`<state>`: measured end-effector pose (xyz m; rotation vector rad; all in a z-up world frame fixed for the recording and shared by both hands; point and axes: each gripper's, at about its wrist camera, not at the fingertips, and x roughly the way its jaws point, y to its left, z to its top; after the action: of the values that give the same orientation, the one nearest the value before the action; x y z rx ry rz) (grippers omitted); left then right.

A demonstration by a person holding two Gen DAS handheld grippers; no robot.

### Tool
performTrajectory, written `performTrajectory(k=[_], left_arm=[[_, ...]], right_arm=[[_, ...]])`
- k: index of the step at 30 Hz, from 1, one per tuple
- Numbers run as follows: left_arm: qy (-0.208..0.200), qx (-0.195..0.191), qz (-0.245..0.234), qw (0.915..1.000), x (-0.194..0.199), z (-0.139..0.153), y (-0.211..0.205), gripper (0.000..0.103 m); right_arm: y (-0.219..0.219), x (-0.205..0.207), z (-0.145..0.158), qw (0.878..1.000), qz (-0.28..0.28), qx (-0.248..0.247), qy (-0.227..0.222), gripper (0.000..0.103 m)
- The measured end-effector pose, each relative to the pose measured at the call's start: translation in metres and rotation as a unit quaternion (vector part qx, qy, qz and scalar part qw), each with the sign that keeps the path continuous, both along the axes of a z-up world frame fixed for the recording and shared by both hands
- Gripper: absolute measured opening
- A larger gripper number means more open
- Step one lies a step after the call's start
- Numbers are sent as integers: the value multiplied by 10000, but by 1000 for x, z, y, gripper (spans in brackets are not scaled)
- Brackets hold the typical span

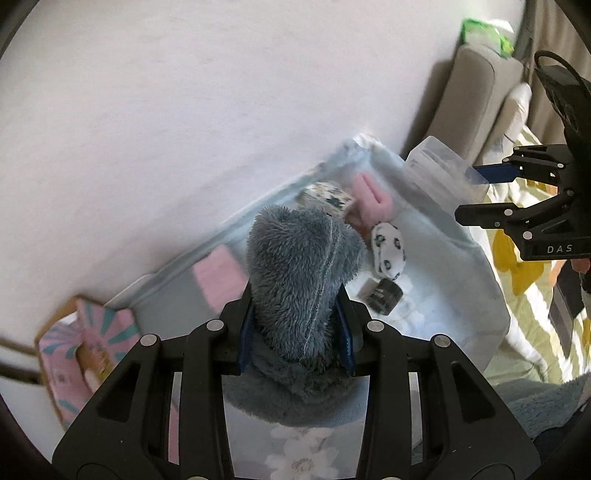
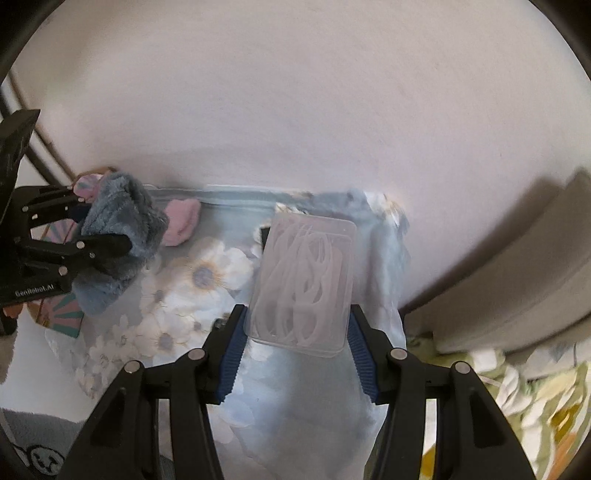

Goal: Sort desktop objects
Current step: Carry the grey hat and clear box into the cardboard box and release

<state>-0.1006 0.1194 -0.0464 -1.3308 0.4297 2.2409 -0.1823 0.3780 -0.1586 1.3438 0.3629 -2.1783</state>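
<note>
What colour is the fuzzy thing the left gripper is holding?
Grey-blue, a plush fuzzy item clamped in the left gripper; clearest in the left wrist view.

A white wall (image 1: 184,110) fills the upper part of both views. Against it, at the right, a beige padded headboard (image 1: 476,96) is seen, with a green-and-white packet (image 1: 487,33) resting on top (blurred, contents not legible). Below the headboard, a bedsheet (image 1: 528,266) printed with yellow and green shapes is spread out. A dark frame of thin bars (image 2: 40,147) is visible at the far left of the right wrist view.
</note>
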Motion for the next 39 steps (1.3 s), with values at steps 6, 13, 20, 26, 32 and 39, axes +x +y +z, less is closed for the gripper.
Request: performTrajectory(k=[6,13,20,26,32,39], left_arm=[[147,86,428,9989,15,26,-43,33],[407,21,1071,9934,33,43,-104,33],[559,121,1872,9807,51,56,-175,33],[627,-51,2400,9687,72,54,-221,33],[358,-77,3022,9525,93,39,-278,33],[0,-71,3312,9435,103,9,-312,33]], right_arm=[[-40,4,23,9979,601,57,231,49],[-94,12,51,9914,1248,-5,383,49],[-161,16,74,9809,1879,-222,447,49],[-220,32,82,9669,2486,-304,497,49],[-281,52,82,9524,3001,-316,433,49],[-351,75,66,9344,3551,-147,258,49]])
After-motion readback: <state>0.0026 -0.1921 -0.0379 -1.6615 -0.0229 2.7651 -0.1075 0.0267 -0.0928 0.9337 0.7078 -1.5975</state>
